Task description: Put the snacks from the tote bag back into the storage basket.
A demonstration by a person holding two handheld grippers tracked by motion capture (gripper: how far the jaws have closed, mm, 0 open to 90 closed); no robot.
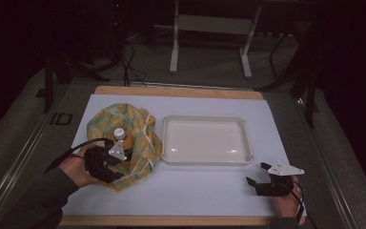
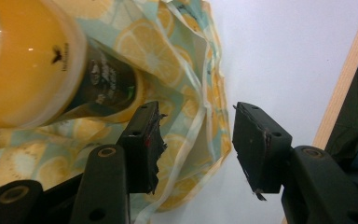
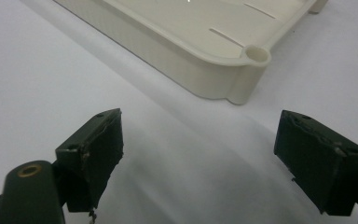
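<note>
Nearby: white tray just beside lemon-print cloth, bottle on cloth

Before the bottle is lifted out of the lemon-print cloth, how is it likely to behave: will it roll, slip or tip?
The bottle is round and smooth, so it may roll if laid down and could slip between flat pads. It looks full of orange liquid, so probably heavy for its size. The cloth under it is soft and wrinkled, so it may tip.

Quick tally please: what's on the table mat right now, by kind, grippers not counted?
Bottles: 1, the orange bottle standing in the cloth
Cloths: 1, the lemon-print cloth bunched around it
Trays: 1, the cream tray, nothing in it
Total: 3
</note>
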